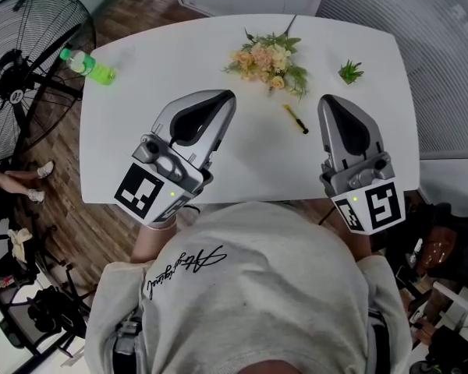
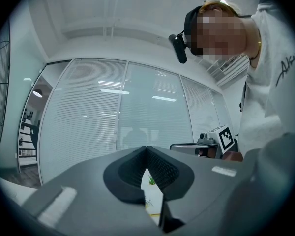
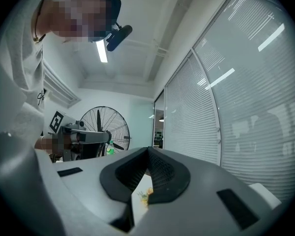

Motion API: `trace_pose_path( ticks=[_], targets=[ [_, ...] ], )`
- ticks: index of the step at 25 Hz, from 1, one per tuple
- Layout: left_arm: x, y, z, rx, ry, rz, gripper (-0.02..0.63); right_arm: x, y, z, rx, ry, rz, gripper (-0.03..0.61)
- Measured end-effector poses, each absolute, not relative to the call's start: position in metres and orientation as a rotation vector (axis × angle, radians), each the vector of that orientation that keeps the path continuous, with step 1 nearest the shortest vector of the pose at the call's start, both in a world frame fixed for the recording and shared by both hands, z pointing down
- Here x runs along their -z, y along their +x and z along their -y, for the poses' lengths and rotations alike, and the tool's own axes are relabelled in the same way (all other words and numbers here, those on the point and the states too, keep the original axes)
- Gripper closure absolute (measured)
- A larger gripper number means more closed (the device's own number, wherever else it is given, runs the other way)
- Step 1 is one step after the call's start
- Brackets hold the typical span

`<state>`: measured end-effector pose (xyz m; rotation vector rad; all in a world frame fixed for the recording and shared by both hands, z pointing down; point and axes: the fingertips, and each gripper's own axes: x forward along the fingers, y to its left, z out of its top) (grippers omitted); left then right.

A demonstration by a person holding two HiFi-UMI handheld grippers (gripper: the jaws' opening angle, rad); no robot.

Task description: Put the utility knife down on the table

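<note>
Both empty: left hand-held gripper (image 1: 221,97) and right hand-held gripper (image 1: 332,100) sit over the bench's (image 1: 140,76) near edge, jaws pinched together. Utility knife (image 1: 296,120) lies flat mid-bench, with the flowers (image 1: 269,59) just beyond it by the far edge.

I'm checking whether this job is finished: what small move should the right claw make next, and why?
Probably none beyond easing back: the utility knife already lies flat on the table, clear of the right claw, which is shut and empty.
</note>
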<state>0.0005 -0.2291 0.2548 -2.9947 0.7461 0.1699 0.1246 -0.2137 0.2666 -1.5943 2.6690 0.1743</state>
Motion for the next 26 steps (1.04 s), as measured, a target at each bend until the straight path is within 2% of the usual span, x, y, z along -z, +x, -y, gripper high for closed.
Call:
trace_pose_path(
  ticks=[26],
  targets=[
    [-0.2515,0.0018,0.232,-0.183,-2.995,-0.775,0.614,-0.269,0.1194,0.2183,-0.141,-1.555,-2.688,0.577]
  ],
)
